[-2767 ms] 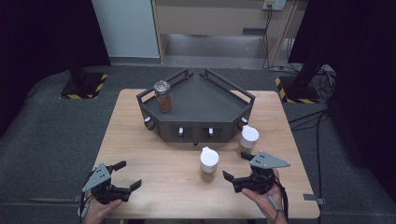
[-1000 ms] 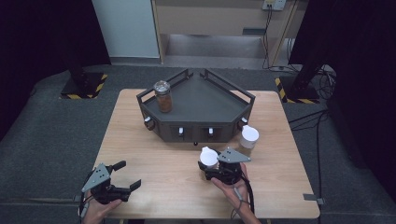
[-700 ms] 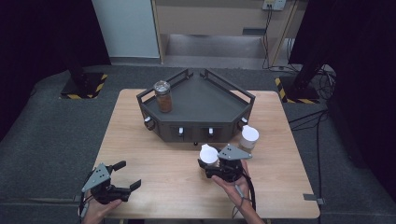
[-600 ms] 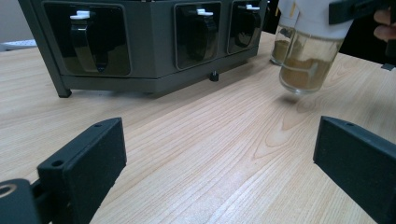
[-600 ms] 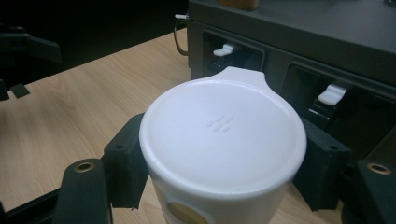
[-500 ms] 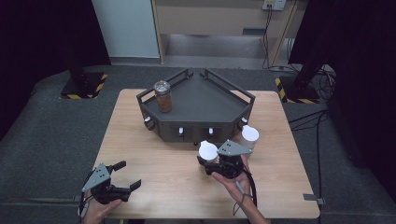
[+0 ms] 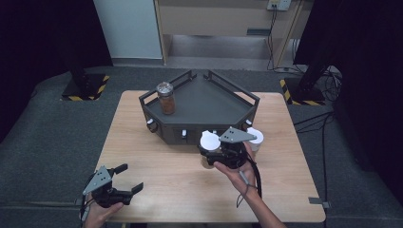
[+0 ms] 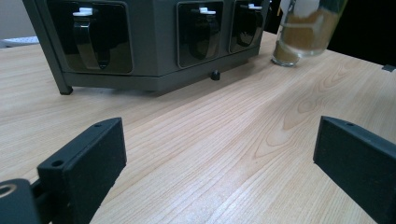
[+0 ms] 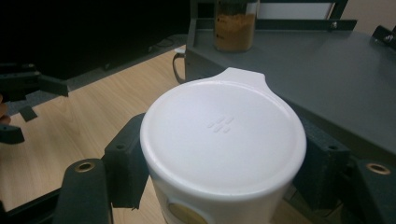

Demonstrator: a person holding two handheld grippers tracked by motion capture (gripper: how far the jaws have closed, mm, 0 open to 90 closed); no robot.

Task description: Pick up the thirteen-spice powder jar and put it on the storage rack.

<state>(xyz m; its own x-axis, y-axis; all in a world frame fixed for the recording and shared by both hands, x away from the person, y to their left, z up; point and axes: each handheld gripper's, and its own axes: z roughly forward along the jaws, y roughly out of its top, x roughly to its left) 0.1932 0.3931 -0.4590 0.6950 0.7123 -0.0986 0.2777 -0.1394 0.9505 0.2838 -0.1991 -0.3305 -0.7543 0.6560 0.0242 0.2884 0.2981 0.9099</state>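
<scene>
Right hand-held gripper (image 7: 219, 153) had moved in from the worktop (image 7: 157, 166) edge and pinched the white-lidded jar (image 9: 223, 140), likely bound for the rack (image 7: 199, 102); left hand-held gripper (image 7: 127, 179) stayed spread, idle.

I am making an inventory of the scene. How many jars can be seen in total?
3. A glass jar with brown contents stands on the dark grey rack; a white-lidded jar sits between the right gripper jaws; another white-lidded jar stands right of it.
</scene>
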